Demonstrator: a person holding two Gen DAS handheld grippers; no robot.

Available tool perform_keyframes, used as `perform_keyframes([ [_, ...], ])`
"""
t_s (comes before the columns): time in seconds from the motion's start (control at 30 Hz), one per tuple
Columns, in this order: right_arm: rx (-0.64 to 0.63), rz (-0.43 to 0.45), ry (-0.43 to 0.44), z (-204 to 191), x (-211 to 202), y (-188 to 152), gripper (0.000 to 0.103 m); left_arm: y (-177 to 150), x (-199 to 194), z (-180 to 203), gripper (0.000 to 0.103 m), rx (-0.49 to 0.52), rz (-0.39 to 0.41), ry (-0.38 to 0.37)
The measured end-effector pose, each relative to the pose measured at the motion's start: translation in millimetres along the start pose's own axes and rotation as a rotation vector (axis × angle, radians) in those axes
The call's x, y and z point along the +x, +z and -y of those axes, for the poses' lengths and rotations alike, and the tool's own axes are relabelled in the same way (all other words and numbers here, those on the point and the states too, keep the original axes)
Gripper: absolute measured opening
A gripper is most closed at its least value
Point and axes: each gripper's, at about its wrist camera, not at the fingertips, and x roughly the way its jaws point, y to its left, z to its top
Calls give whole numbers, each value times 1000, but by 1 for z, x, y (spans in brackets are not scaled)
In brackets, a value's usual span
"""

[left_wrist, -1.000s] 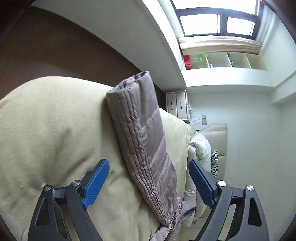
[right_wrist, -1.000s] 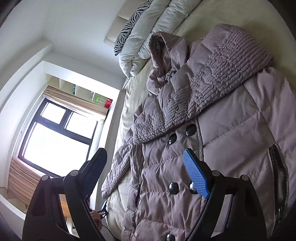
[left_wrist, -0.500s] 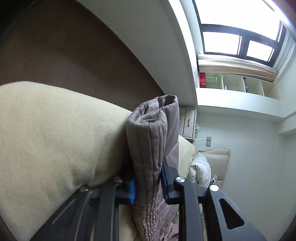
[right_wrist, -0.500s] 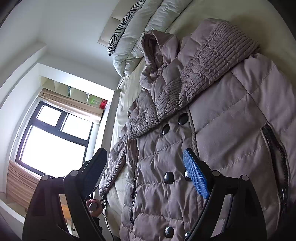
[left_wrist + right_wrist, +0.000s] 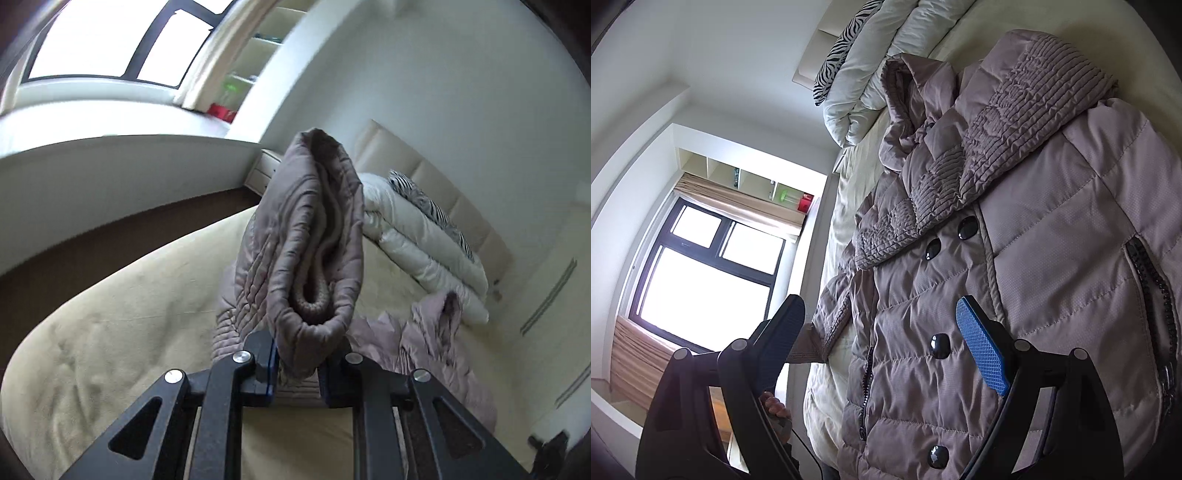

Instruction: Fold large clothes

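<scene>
A large taupe quilted coat (image 5: pixel 1015 266) with black buttons lies front-up on a beige bed (image 5: pixel 122 325). My left gripper (image 5: pixel 295 365) is shut on the cuff of the coat's sleeve (image 5: pixel 310 243) and holds it lifted above the bed. The rest of the coat (image 5: pixel 424 343) lies behind it, to the right. My right gripper (image 5: pixel 882 339) is open and empty, hovering over the coat's buttoned front, with its blue pad (image 5: pixel 982 350) above the fabric. The lifted sleeve (image 5: pixel 834 306) shows at the coat's left edge in the right wrist view.
A folded white duvet (image 5: pixel 417 243) and a zebra pillow (image 5: pixel 428 203) lie at the head of the bed by the padded headboard (image 5: pixel 443 184). A window (image 5: pixel 701 273) and wall shelves (image 5: pixel 738 177) are beside the bed. A hand (image 5: pixel 775 406) shows below.
My left gripper closed on the sleeve cuff and has lifted and swung it toward the coat's body. My right gripper has drifted slightly over the coat front, staying open.
</scene>
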Motion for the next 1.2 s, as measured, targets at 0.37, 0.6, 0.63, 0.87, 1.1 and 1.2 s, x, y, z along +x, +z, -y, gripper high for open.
perform_keyframes([
  [0.37,15,-148,83,-42,34,26,84,-151,28,208,18,785,-96,-33],
  [0.6,35,-304,121,-60,106,29,84,-170,29,227,19,852,-82,-29],
  [0.63,42,-327,119,-61,117,29,81,-170,28,227,19,849,-83,-31],
  [0.87,21,-471,54,-64,171,19,41,-165,31,221,21,820,-83,-36],
  [1.1,-139,-442,22,-108,173,28,19,-156,19,211,77,737,-5,-80],
  [1.2,-152,-390,70,-133,156,47,18,-144,2,198,95,640,69,-112],
])
